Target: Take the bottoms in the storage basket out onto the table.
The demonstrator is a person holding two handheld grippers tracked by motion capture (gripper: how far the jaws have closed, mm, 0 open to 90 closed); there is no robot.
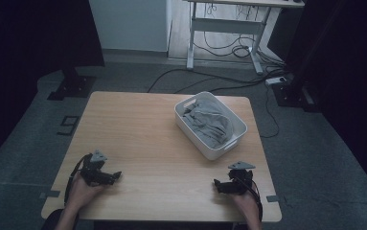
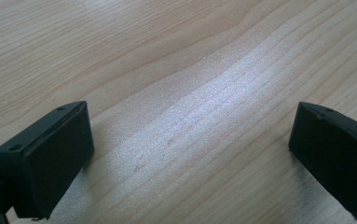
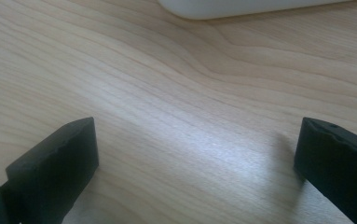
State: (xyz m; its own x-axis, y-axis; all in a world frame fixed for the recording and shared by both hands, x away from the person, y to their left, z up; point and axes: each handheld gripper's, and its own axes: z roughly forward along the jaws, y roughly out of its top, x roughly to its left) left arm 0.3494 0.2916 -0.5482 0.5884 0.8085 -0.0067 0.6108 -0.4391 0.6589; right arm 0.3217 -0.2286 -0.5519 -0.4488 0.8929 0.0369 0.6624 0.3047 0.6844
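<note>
A white plastic basket point(image 1: 184, 123) stands on the wooden table point(image 1: 138, 139) at the back right, with crumpled grey cloth point(image 1: 210, 123) inside it. My left gripper point(image 1: 114, 176) rests low over the table's front left, held by a hand, jaws pointing toward the middle. In the left gripper view the left gripper point(image 2: 192, 140) stands open over bare wood. My right gripper point(image 1: 218, 184) sits at the front right, just in front of the basket. The right gripper point(image 3: 197, 149) is open over bare wood, and the basket's rim point(image 3: 241, 7) shows at the top edge.
Dark floor surrounds the table. Cables point(image 1: 219, 81) and a white desk frame point(image 1: 229, 26) lie beyond the far edge. Black stand bases point(image 1: 71, 86) sit at the back left and back right point(image 1: 291, 93).
</note>
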